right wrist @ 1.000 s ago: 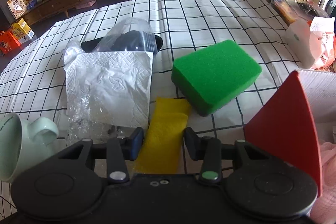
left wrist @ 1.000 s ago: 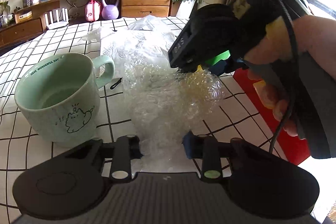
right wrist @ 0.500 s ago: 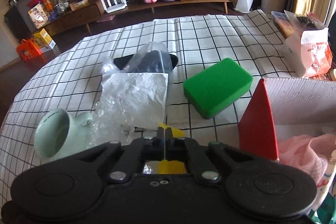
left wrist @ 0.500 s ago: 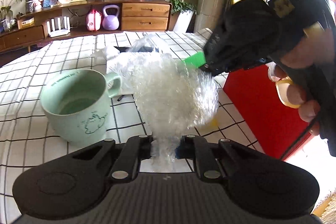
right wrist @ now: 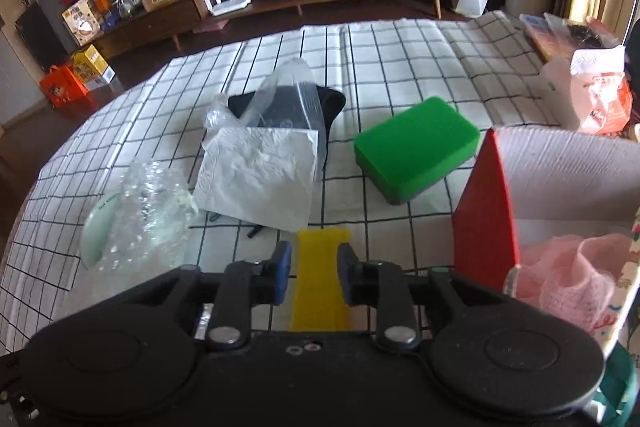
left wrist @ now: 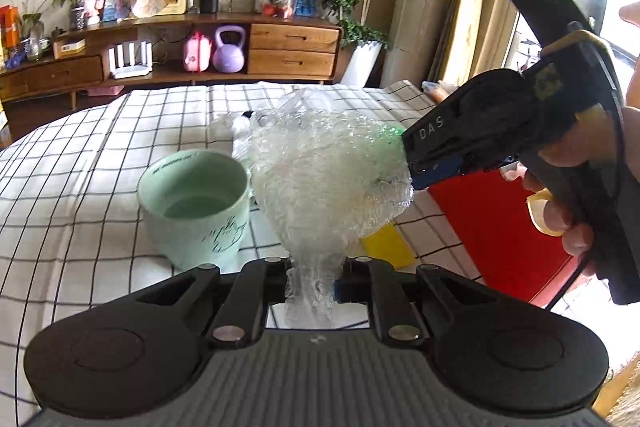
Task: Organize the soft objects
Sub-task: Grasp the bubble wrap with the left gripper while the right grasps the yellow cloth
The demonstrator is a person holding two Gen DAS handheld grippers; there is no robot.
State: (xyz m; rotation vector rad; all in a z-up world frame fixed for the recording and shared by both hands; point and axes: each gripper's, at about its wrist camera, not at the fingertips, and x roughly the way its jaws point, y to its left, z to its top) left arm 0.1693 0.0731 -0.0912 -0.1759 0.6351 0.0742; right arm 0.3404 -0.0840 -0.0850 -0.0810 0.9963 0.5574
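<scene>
left gripper (left wrist: 312, 277) clamped on bubble wrap (left wrist: 328, 179), right gripper (right wrist: 312, 273) jaws opening, yellow cloth (right wrist: 322, 279) loose between them

Worktop (right wrist: 400, 43) under a white cloth with a black grid. Yellow cloth strip (right wrist: 322, 267) flat on it, running between the right jaws. Just beyond those jaws: white paper napkin (right wrist: 260, 175), overlapping a clear plastic bag (right wrist: 292, 95) on a black item. Green sponge (right wrist: 416, 149) beyond and right. Red-sided box (right wrist: 486, 211) near right. Mint mug (left wrist: 196, 203) upright, just left of the left jaws.
</scene>
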